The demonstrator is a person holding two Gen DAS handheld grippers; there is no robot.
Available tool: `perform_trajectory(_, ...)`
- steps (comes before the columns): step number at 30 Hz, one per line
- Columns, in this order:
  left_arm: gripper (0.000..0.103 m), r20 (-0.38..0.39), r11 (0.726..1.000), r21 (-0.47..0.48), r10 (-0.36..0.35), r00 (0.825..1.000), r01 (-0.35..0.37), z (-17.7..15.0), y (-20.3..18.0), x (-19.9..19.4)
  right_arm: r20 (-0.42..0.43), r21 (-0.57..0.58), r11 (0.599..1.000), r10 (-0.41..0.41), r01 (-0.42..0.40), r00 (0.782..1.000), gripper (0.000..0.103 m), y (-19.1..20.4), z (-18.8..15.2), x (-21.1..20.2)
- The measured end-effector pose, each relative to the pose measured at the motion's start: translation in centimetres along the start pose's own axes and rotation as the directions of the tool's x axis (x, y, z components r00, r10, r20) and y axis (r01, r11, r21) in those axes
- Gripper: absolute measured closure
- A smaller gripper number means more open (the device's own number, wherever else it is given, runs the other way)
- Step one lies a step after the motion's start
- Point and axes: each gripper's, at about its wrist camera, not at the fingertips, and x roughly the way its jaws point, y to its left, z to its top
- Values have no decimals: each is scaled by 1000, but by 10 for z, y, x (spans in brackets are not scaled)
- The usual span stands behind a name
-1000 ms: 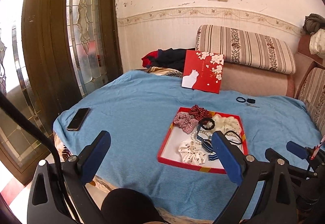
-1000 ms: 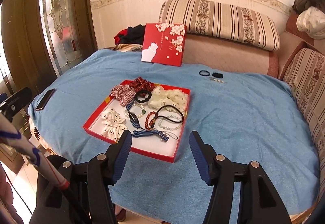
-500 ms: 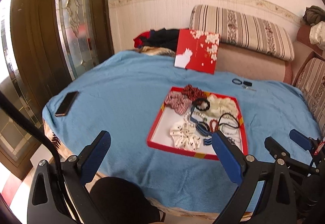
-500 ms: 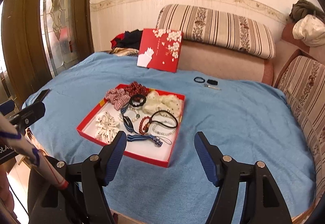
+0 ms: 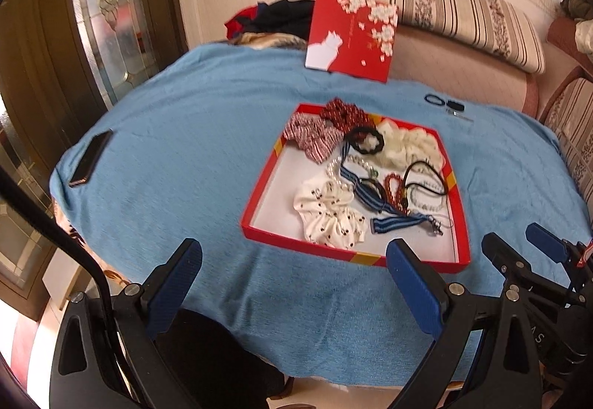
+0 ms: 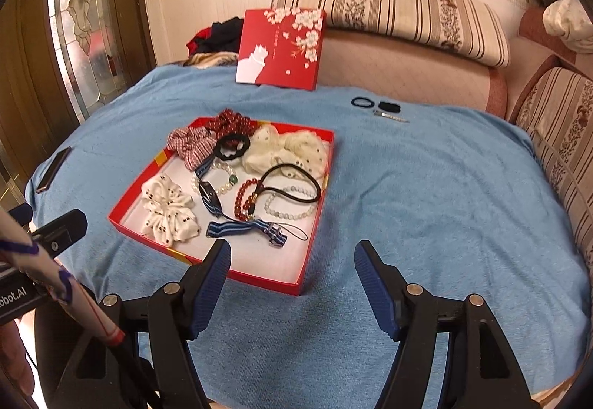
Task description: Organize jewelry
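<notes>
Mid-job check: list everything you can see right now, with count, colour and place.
tray: one, red, white inside, on the blue cloth
scrunchies: four, white dotted, cream, red checked, dark red, in the tray
bracelets: three, pearl, red, pale, in the tray
striped strap: one, blue, in the tray
lid: one, red with blossoms, propped at the far edge
hair ties and clip: black, on the cloth beyond the tray
phone: one, dark, left edge
left gripper: open, empty
right gripper: open, empty
</notes>
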Motion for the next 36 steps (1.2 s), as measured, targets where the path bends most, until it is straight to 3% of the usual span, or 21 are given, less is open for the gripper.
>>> perform_trajectory(13,4,-57,1000,17,2,998,-1,-3,1,28,-63,-5,1000,0,0,998,30,3,-3,28)
perform_trajectory(36,4,-75,1000,20,-4,997,5,-4,-1,35,-66,8,1000,-5,5,998,29,-1,-5,30)
